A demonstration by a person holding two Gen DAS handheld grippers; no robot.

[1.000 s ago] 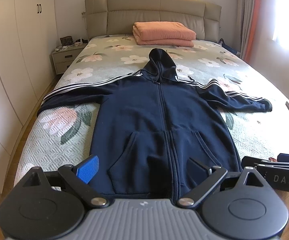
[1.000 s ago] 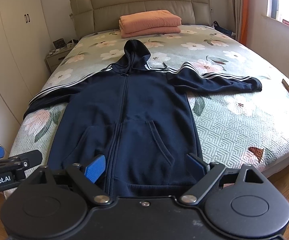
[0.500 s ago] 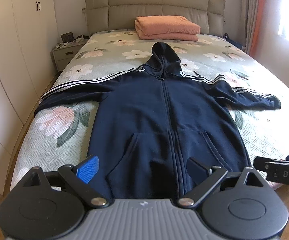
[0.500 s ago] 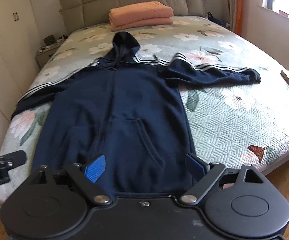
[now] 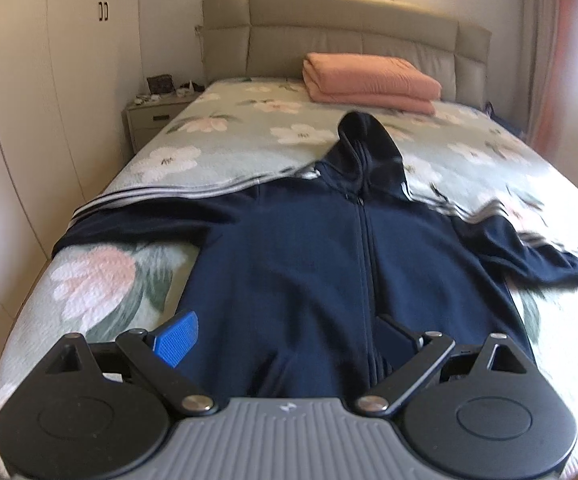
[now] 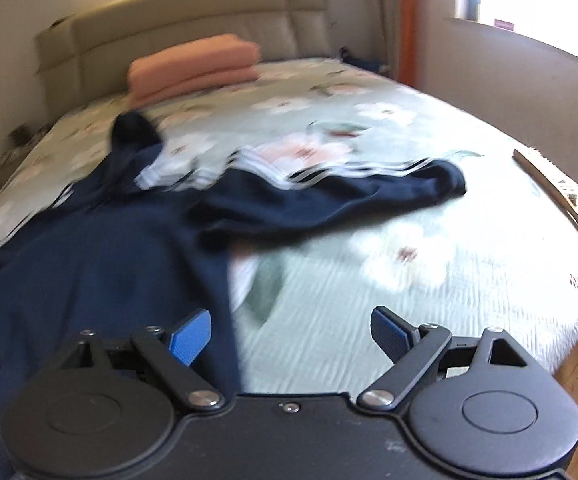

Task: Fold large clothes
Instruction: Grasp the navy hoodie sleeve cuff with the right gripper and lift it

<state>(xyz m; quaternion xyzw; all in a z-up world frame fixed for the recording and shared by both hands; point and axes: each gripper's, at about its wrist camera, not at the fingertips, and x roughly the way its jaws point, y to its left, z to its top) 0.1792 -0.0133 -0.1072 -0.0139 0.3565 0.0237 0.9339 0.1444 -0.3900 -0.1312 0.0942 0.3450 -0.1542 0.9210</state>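
Right wrist view: right gripper [image 6: 291,334] gapes empty beside the soft, floppy navy zip hoodie [image 6: 101,264]; left gripper [image 5: 285,338] likewise gapes. Pinch the striped sleeve [image 6: 353,184] cuff.

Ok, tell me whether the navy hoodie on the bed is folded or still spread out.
Spread out, unfolded. The hoodie lies flat, zipped front up, on the bed, both sleeves stretched sideways and hood toward the headboard.
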